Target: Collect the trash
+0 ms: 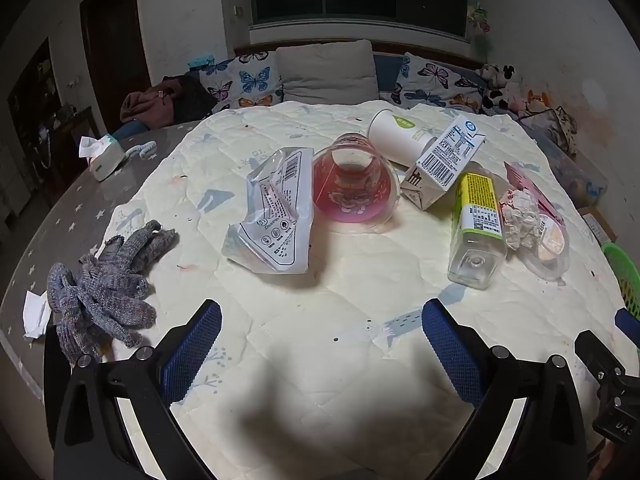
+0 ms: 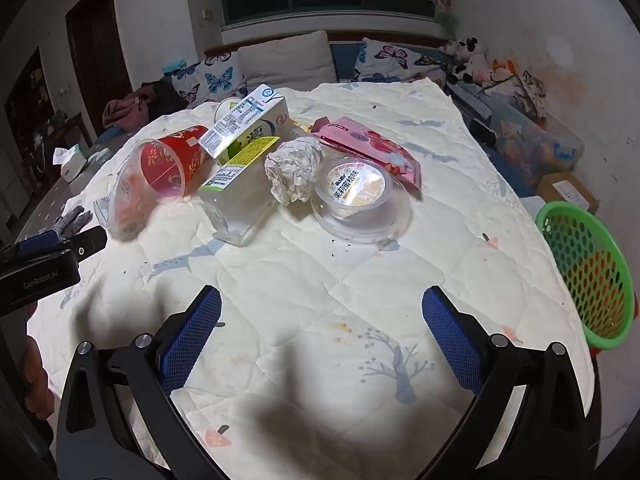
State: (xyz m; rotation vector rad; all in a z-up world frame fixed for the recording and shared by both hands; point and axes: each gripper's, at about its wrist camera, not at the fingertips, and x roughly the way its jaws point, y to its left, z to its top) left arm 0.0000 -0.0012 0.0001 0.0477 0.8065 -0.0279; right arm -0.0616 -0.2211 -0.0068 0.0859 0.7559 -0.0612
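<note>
Both pairs of fingers are spread wide and grasp nothing. My left gripper (image 1: pixel 322 344) hovers over bare quilted cover (image 1: pixel 320 280) on the tabletop (image 1: pixel 80 208); my right gripper (image 2: pixel 322 332) does the same in its own view, with the left one entering at 9 o'clock.

Left wrist view: trash lies in an arc from 11 to 2 o'clock, well apart from my fingers.
- Clear printed pouch (image 1: pixel 274 212), at 11 o'clock, just beside the cup.
- Red plastic cup (image 1: pixel 356 184) on its side at 12 o'clock, base toward me.
- White paper cup (image 1: pixel 398 136) on its side behind it, touching the milk carton (image 1: pixel 442 164).
- Clear bottle with yellow label (image 1: pixel 476 224) at 1 o'clock, base toward me, neck under the carton.
- Crumpled tissue (image 1: pixel 520 218) and pink wrapper (image 1: pixel 532 188) at 2 o'clock.
- Grey knit gloves (image 1: pixel 104 280) at 9 o'clock; tissue box (image 1: pixel 104 158) at 10 o'clock.

Right wrist view: the tissue (image 2: pixel 294 174) lies at 12 o'clock, touching a clear jelly cup (image 2: pixel 358 190) that stands inverted on the cover, its rim overlapping the pink wrapper (image 2: pixel 372 148). A green perforated basket (image 2: pixel 588 272) sits tilted at the tabletop's edge at 3 o'clock, mouth toward the trash; what it holds I cannot tell.
</note>
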